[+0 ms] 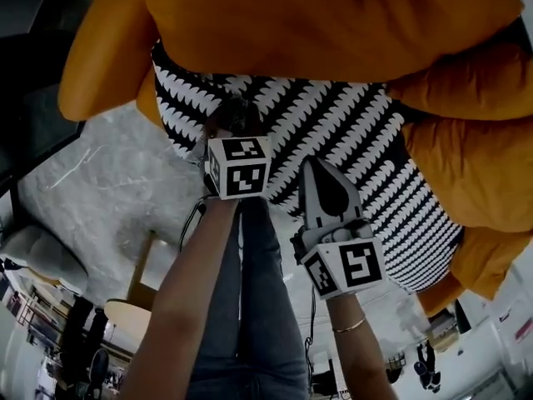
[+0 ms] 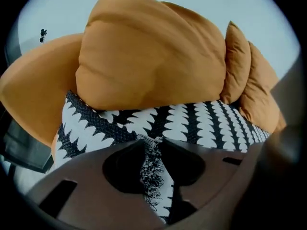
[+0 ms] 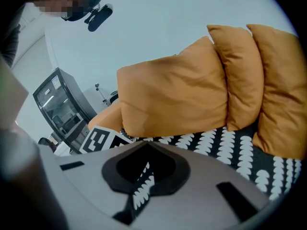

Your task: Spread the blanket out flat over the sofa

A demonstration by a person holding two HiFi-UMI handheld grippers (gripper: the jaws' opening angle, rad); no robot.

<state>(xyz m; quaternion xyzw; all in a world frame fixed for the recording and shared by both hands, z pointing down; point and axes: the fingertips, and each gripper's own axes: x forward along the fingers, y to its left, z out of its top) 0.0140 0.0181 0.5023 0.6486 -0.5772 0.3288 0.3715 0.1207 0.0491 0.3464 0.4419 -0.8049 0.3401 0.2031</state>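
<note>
Holding: black-and-white patterned woven blanket (image 1: 350,140), lying across the seat of the orange cushioned sofa (image 1: 333,15). Your left gripper (image 2: 153,143) and right gripper (image 3: 145,147) each pinch its near edge. Judged mostly spread; left for you: flattening the near edge, releasing.
</note>
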